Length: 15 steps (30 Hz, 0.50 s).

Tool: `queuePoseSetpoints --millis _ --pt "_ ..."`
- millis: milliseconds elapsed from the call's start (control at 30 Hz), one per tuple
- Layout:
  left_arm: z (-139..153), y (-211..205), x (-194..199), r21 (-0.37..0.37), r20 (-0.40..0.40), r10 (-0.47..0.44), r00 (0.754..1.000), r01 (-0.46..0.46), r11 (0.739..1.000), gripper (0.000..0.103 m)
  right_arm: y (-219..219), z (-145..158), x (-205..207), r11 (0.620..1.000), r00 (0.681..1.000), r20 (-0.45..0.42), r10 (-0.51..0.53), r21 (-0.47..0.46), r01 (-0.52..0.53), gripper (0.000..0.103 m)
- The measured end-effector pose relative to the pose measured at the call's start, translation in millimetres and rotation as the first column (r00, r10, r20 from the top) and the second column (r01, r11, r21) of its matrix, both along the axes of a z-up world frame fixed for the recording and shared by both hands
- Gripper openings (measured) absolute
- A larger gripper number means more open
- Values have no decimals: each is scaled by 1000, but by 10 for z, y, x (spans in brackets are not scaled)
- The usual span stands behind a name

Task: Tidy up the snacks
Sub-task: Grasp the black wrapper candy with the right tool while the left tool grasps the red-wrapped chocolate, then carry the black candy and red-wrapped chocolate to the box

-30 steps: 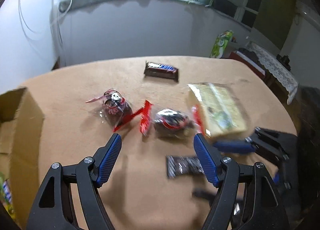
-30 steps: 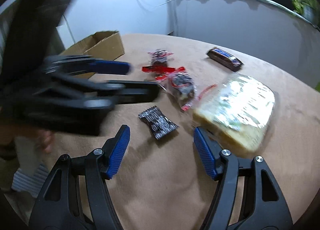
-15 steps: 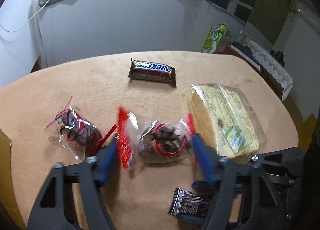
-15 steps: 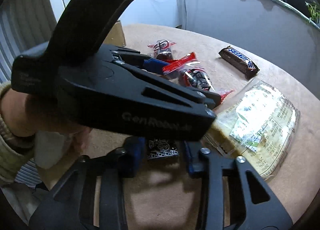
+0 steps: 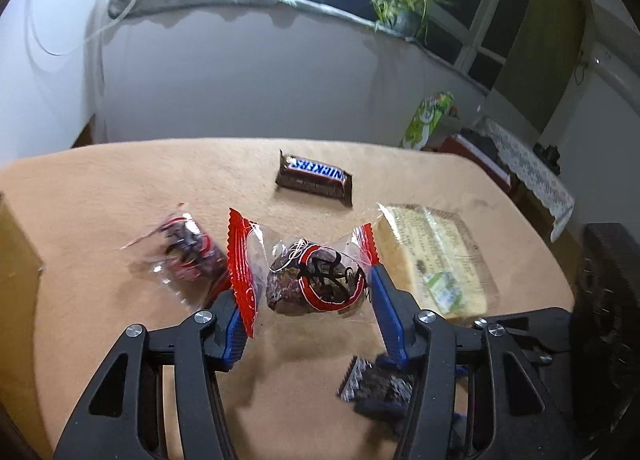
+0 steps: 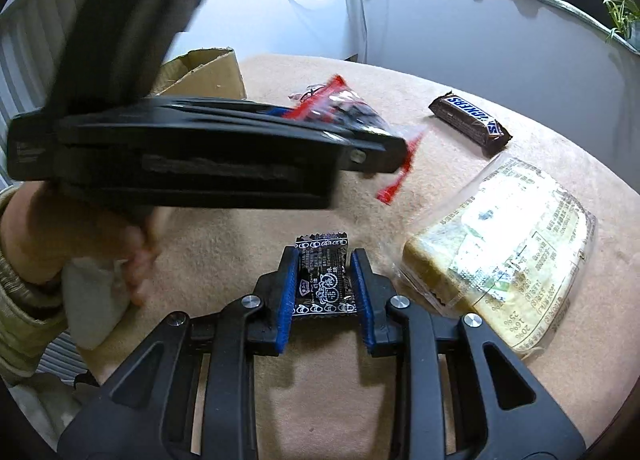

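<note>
My left gripper is shut on a clear red-ended snack packet holding a dark cake, lifted above the table. The left gripper also crosses the right wrist view with that packet. My right gripper is shut on a small black candy packet at table level; this packet also shows in the left wrist view. A second red-ended packet, a Snickers bar and a wrapped cake slab lie on the tan table.
A cardboard box stands at the table's left edge, its wall also in the left wrist view. A white wall and a windowsill with a plant lie behind. A dark chair stands at the right.
My left gripper moved forward, closed on the red-ended packet and lifted it. My right gripper advanced and closed on the black candy packet.
</note>
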<state>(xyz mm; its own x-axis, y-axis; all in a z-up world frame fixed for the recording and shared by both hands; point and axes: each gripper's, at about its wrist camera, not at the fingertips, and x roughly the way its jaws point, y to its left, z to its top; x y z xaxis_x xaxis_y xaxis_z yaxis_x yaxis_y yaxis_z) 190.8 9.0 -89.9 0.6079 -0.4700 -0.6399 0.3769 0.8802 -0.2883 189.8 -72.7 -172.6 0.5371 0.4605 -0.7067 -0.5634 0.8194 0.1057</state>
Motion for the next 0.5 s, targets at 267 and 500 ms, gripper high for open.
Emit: queuePoseSetpoints --millis 267,500 --pt "108 297 -483 22 56 128 990 -129 991 54 -58 10 -89 999 999 12 -35 20 35 28" --pt "61 392 -825 18 51 159 986 -160 987 54 -111 35 -129 997 997 31 -64 39 63 28"
